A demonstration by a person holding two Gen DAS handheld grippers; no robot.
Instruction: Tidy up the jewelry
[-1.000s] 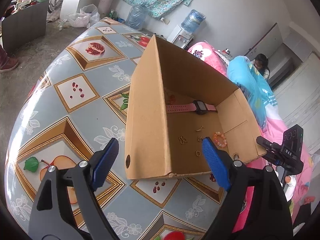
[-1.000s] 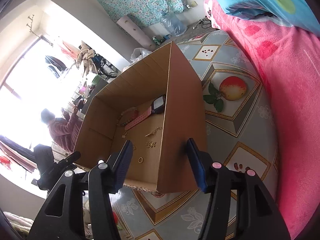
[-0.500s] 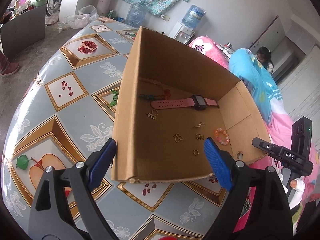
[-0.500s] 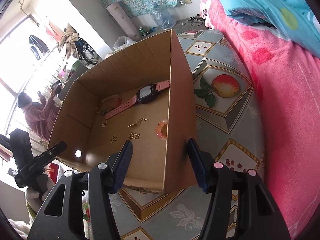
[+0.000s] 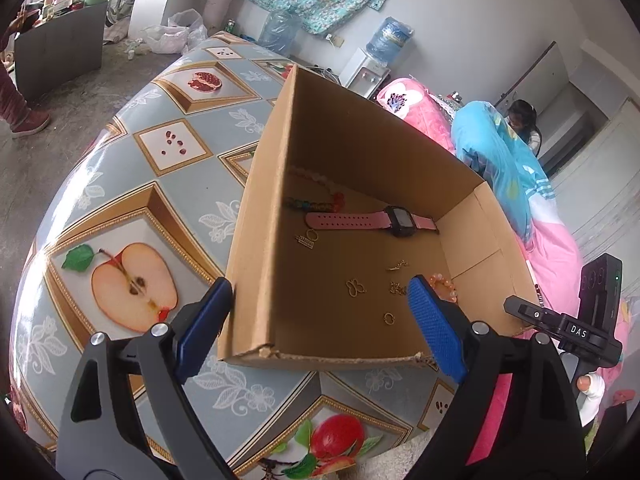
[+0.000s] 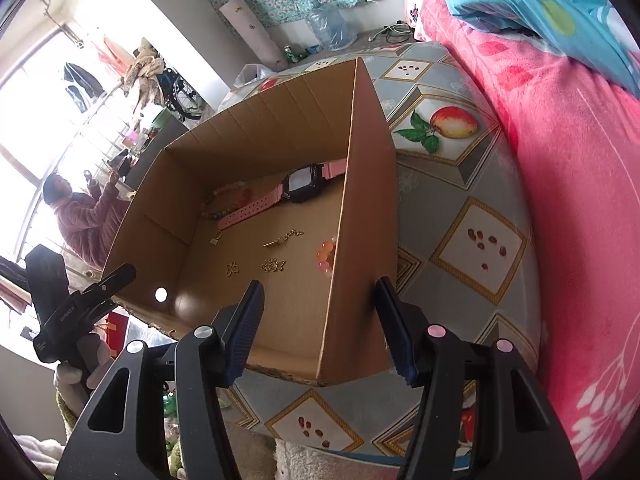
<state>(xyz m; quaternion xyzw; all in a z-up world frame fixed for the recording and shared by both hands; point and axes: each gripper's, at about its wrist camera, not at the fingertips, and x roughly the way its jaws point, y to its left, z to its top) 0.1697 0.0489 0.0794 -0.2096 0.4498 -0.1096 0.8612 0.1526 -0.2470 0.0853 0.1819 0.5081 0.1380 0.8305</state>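
We hold our left gripper [image 5: 320, 308] and our right gripper [image 6: 318, 312] over the near corners of the cardboard box [image 5: 260, 200], both spread wide and holding nothing. The pink watch [image 5: 372, 220] lies flat at the far side of the box floor, its long strap running side to side. The small gold bits [image 5: 355, 287] and the bead ring [image 6: 326, 257] sit closer to us. The tall walls leave room only from above.

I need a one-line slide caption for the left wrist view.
Open left gripper straddles a wall of the cardboard box holding a pink watch and small jewelry.
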